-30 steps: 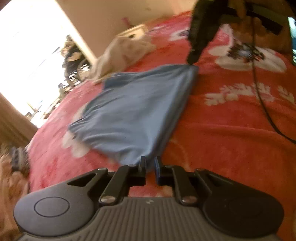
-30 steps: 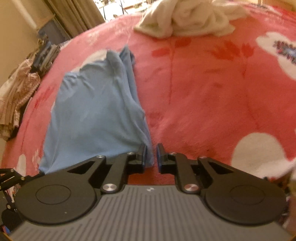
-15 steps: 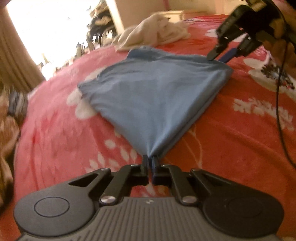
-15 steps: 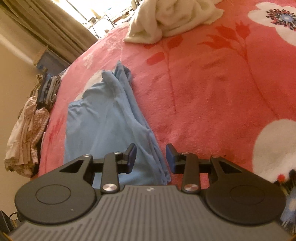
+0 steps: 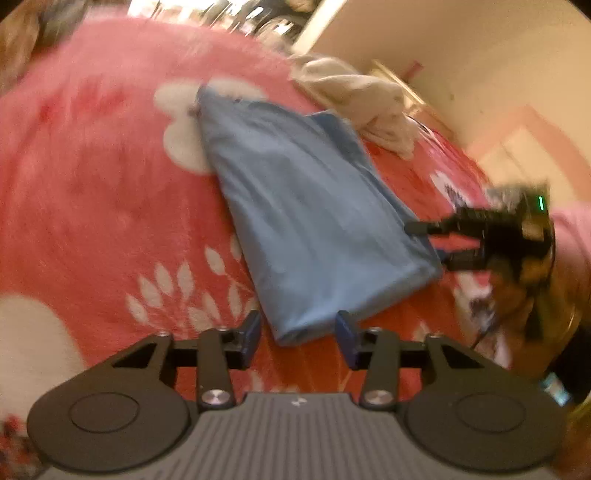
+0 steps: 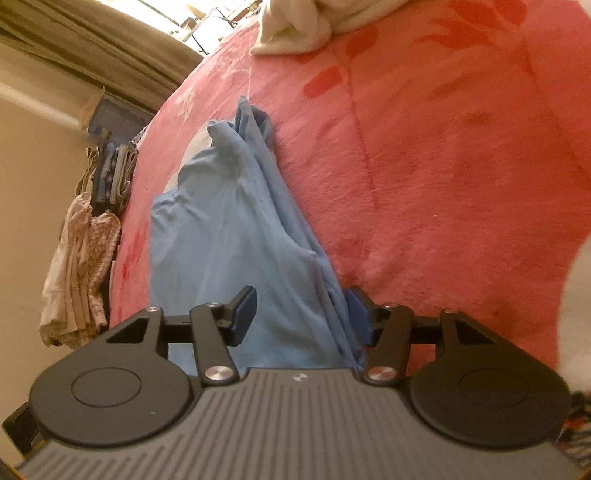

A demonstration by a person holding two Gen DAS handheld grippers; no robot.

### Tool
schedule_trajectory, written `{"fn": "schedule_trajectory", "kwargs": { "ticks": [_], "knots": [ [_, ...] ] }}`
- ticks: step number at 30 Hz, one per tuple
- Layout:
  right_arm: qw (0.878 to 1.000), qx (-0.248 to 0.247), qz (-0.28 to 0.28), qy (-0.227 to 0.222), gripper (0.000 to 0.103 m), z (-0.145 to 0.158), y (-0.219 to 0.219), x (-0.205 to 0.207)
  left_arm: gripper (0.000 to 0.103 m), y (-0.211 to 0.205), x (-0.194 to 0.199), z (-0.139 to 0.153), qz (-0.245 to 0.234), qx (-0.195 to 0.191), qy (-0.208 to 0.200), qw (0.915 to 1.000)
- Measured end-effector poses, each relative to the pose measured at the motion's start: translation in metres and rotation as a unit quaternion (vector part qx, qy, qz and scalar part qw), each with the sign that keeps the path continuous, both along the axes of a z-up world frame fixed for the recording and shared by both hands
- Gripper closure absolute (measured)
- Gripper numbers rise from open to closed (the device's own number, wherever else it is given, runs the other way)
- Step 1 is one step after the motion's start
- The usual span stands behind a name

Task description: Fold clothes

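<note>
A light blue garment (image 5: 306, 206) lies folded lengthwise on the red flowered blanket (image 5: 92, 192). In the left wrist view its near corner rests between the fingers of my left gripper (image 5: 299, 332). The jaws are opening and neither pad presses on the cloth. My right gripper (image 5: 430, 243) shows at the garment's right corner with its fingers apart. In the right wrist view the garment (image 6: 229, 236) runs away from my right gripper (image 6: 301, 314). Those jaws are opening too, with the folded edge lying loose between them, close to the right pad.
A crumpled white cloth (image 5: 365, 107) lies beyond the far end of the garment, also seen as a white cloth (image 6: 295, 26) at the top of the right view. Clothes (image 6: 85, 258) hang off the bed's left side. A hand (image 5: 535, 266) holds the right gripper.
My left gripper let go of the garment corner and its jaws parted, while the hand rolled and shifted. The right jaws spread wider. The garment now lies slack on the blanket.
</note>
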State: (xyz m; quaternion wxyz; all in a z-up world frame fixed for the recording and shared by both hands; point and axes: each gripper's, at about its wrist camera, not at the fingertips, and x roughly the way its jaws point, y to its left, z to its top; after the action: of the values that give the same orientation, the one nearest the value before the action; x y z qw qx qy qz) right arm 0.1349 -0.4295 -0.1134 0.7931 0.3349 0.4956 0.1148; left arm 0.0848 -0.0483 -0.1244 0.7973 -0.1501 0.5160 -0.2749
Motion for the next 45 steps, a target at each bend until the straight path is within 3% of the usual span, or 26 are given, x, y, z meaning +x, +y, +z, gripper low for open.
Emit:
{"fn": "schedule_trajectory", "kwargs": {
  "ticks": [2, 4, 7, 9, 10, 11, 12, 15, 19, 22, 25, 28, 30, 33, 35, 37, 40, 42, 44, 45],
  "knots": [
    [1.000, 0.014, -0.004, 0.002, 0.049, -0.003, -0.003, -0.001, 0.071, -0.003, 0.010, -0.015, 0.000, -0.011, 0.045, 0.9989],
    [1.000, 0.025, 0.003, 0.004, 0.049, -0.006, -0.002, -0.007, 0.074, -0.004, 0.007, -0.018, 0.003, -0.013, 0.043, 0.9990],
    [0.999, 0.030, 0.018, 0.000, 0.052, -0.008, 0.002, -0.016, 0.087, -0.001, 0.004, -0.023, 0.019, -0.023, 0.052, 0.9982],
    [1.000, 0.024, 0.017, 0.001, 0.069, -0.009, 0.005, -0.017, 0.097, 0.002, 0.007, -0.028, 0.037, -0.039, 0.071, 0.9961],
    [1.000, 0.020, 0.013, 0.002, 0.074, -0.009, 0.007, -0.017, 0.098, 0.004, 0.007, -0.030, 0.045, -0.047, 0.077, 0.9949],
    [1.000, 0.016, 0.008, 0.002, 0.087, -0.009, 0.009, -0.018, 0.099, 0.006, 0.006, -0.030, 0.052, -0.053, 0.080, 0.9941],
    [1.000, 0.015, 0.004, 0.001, 0.094, -0.008, 0.010, -0.021, 0.099, 0.006, 0.004, -0.027, 0.055, -0.057, 0.077, 0.9939],
    [1.000, 0.005, -0.007, -0.015, 0.096, 0.002, 0.018, -0.036, 0.100, 0.017, -0.008, -0.015, 0.073, -0.080, 0.066, 0.9920],
    [0.998, 0.061, -0.025, -0.016, 0.097, 0.021, 0.024, -0.073, 0.100, 0.044, -0.033, 0.017, 0.072, -0.087, 0.041, 0.9927],
    [0.998, 0.067, -0.005, 0.004, 0.097, 0.026, 0.042, -0.125, 0.100, 0.066, -0.069, 0.029, 0.049, -0.070, 0.054, 0.9949],
    [0.996, 0.077, 0.004, 0.040, 0.097, 0.015, 0.056, -0.180, 0.100, 0.087, -0.113, 0.023, 0.028, -0.031, 0.074, 0.9963],
    [0.996, 0.045, 0.022, 0.079, 0.092, -0.004, 0.067, -0.218, 0.100, 0.093, -0.144, 0.006, -0.009, 0.041, 0.075, 0.9963],
    [0.996, 0.030, 0.010, 0.086, 0.084, -0.003, 0.059, -0.228, 0.098, 0.100, -0.151, 0.013, -0.019, 0.055, 0.052, 0.9969],
    [0.998, -0.065, 0.015, 0.015, 0.084, 0.039, 0.052, -0.224, 0.095, 0.109, -0.154, 0.032, -0.023, 0.056, 0.003, 0.9981],
    [0.988, -0.143, 0.035, -0.042, 0.084, 0.068, 0.055, -0.215, 0.095, 0.106, -0.146, 0.044, -0.021, 0.059, -0.031, 0.9975],
    [0.969, -0.204, 0.090, -0.104, 0.084, 0.077, 0.085, -0.190, 0.095, 0.086, -0.135, 0.050, -0.029, 0.061, -0.061, 0.9958],
    [0.923, -0.283, 0.174, -0.192, 0.086, 0.085, 0.134, -0.151, 0.094, 0.045, -0.129, 0.044, -0.049, 0.080, -0.116, 0.9887],
    [0.900, -0.314, 0.203, -0.223, 0.088, 0.072, 0.159, -0.125, 0.092, 0.027, -0.125, 0.025, -0.057, 0.119, -0.111, 0.9850],
    [0.899, -0.321, 0.217, -0.204, 0.090, 0.046, 0.167, -0.099, 0.093, 0.014, -0.122, 0.007, -0.061, 0.151, -0.104, 0.9812],
    [0.900, -0.326, 0.217, -0.191, 0.095, 0.034, 0.158, -0.092, 0.094, 0.017, -0.122, 0.000, -0.056, 0.149, -0.099, 0.9822]
  ]
}}
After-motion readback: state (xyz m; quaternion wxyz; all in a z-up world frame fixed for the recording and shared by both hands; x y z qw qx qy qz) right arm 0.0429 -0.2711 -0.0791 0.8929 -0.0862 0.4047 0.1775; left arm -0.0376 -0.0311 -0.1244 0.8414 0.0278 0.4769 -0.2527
